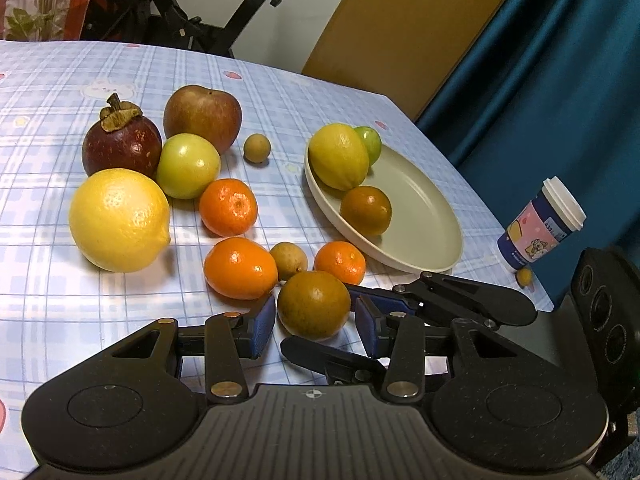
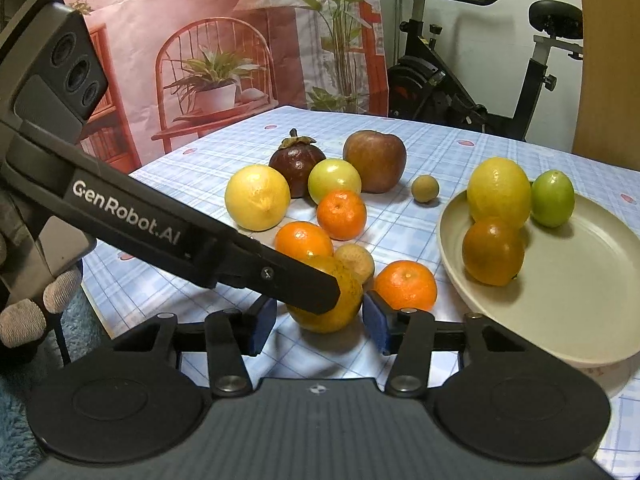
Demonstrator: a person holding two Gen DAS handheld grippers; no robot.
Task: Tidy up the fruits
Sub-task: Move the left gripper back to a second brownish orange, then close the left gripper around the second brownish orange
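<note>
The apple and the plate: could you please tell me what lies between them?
A small tan fruit, touching neither the apple nor the plate; both wrist views show it.

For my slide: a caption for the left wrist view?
Both grippers close around a greenish-brown orange beside the fruit plate.

Each fisheye camera sat just behind its own gripper, low over the table (image 1: 48,128), looking forward and downward along the fingers; both views were close on the same greenish-brown fruit (image 1: 314,305) (image 2: 344,312); both shared the fruit cluster and the plate (image 1: 432,216) (image 2: 580,304).
</note>
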